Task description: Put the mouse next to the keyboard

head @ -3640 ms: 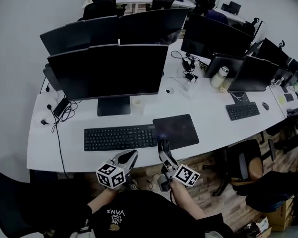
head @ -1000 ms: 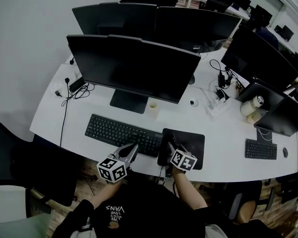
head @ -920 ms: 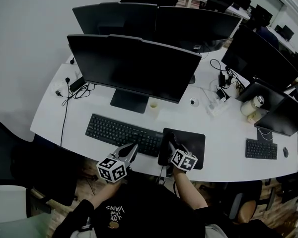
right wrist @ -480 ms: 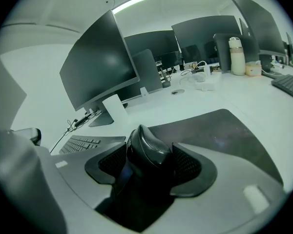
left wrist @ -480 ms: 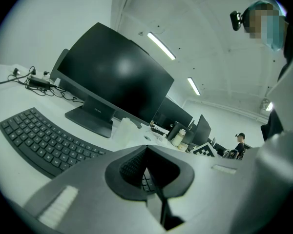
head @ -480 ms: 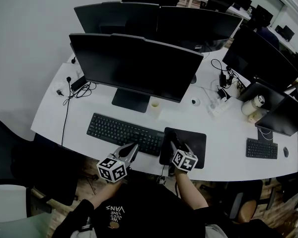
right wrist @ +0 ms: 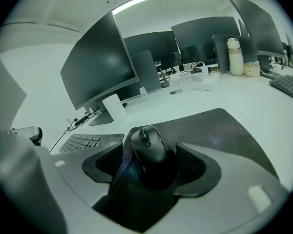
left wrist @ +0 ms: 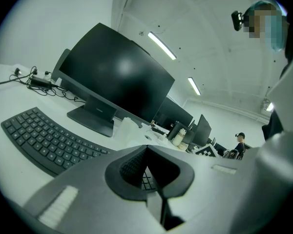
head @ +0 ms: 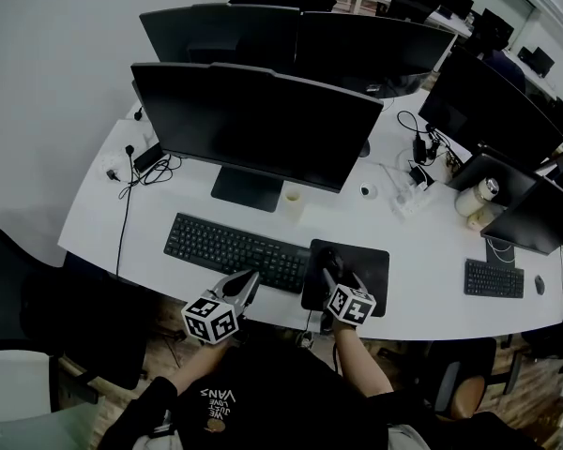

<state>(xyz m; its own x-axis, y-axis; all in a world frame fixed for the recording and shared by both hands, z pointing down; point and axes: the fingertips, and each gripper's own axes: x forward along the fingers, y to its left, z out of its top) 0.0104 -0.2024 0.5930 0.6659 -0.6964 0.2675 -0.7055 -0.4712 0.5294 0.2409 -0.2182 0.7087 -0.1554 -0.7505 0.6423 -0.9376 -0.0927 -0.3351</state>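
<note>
A black mouse lies on the dark mouse pad, just right of the black keyboard. My right gripper straddles the mouse, and its jaws are opening. A narrow gap shows on each side between pad and mouse. In the head view the mouse sits at the pad's left end, just ahead of the right gripper. The left gripper hovers at the desk's near edge below the keyboard. Its jaws meet at the tips with nothing between them.
A large monitor stands behind the keyboard, with a small paper cup beside its foot. More monitors, cables, a bottle and a second keyboard fill the desk's right side. An office chair stands at the left.
The right gripper's jaws have spread away from the mouse, which stays on the pad. The left gripper has hardly moved.
</note>
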